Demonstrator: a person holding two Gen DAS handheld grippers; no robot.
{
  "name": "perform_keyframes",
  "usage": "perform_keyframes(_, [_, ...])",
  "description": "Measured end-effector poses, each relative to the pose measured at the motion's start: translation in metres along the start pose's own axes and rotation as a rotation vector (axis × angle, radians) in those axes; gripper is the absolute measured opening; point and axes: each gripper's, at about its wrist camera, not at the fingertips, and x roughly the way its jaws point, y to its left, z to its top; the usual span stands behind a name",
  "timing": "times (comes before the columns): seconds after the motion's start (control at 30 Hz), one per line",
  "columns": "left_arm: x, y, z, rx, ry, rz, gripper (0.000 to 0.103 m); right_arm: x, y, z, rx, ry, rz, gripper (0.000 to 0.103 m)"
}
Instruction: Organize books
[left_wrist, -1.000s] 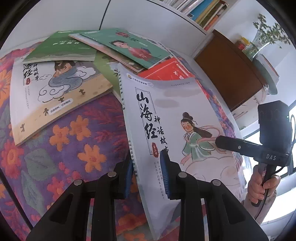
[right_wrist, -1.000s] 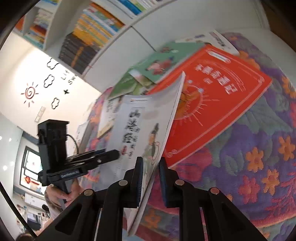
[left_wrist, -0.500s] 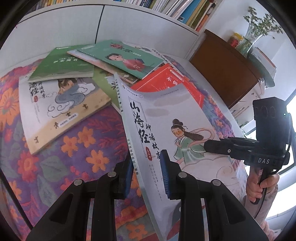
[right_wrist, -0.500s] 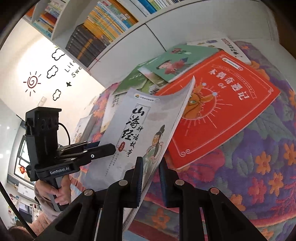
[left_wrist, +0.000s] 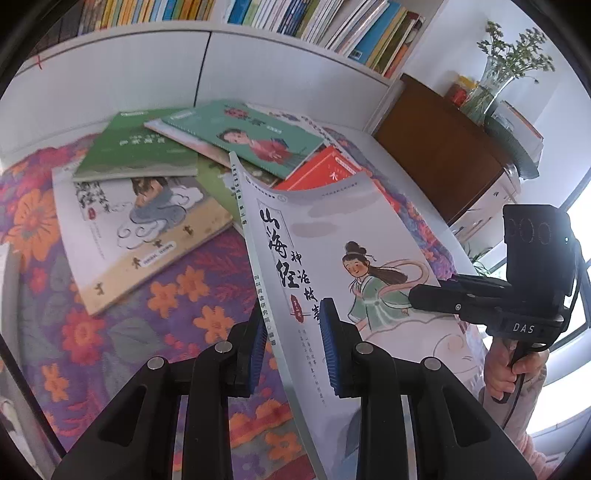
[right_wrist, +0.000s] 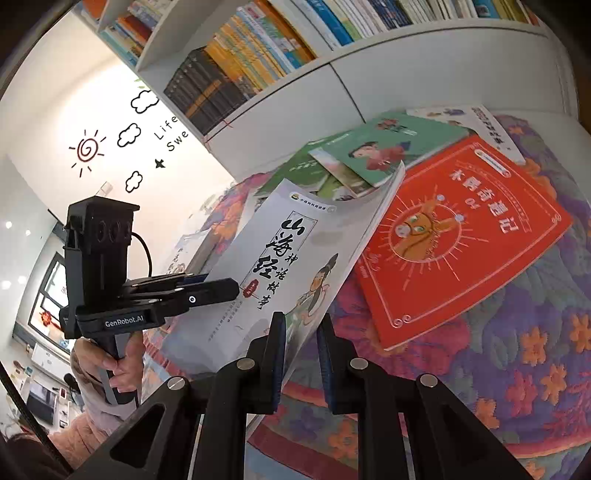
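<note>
A grey-white picture book with a girl in green on its cover is held up above the flowered tablecloth. My left gripper is shut on its spine edge. My right gripper is shut on its opposite edge; the book also shows in the right wrist view. Each gripper appears in the other's view, the right one and the left one. A red book, green books and a beige book lie scattered on the cloth.
A white bookshelf full of upright books runs along the wall behind the table. A brown cabinet with a vase of plants stands to the right. A window is at the far right.
The grey-white book has been lifted higher off the pile and both grippers have risen with it; more of the bookshelf shows. Both grips are unchanged.
</note>
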Motion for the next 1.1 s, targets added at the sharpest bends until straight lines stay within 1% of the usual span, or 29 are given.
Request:
perform_keyframes(0.17, [-0.018,0.006,-0.001,-0.004,-0.016,0.010,0.025,-0.004,0.017,0.005,-0.028,-0.016,0.013,0.016])
perform_keyframes(0.23, [-0.025,0.007,-0.002,-0.004,-0.026,0.017,0.025,-0.005,0.028,0.006,-0.054,-0.021,0.004,0.016])
perform_keyframes(0.4, [-0.043,0.010,-0.003,0.012,-0.055,0.057,0.025,0.000,0.045,0.009,-0.067,-0.021,0.003,0.016])
perform_keyframes(0.6, [-0.066,0.020,-0.006,0.000,-0.087,0.057,0.025,0.003,0.072,0.016,-0.100,-0.022,-0.003,0.016])
perform_keyframes(0.73, [-0.085,0.033,-0.010,-0.011,-0.115,0.059,0.025,0.008,0.094,0.021,-0.133,-0.018,-0.013,0.016])
perform_keyframes(1.1, [-0.140,0.079,-0.016,-0.035,-0.164,0.093,0.025,0.039,0.160,0.041,-0.181,-0.012,0.023,0.017])
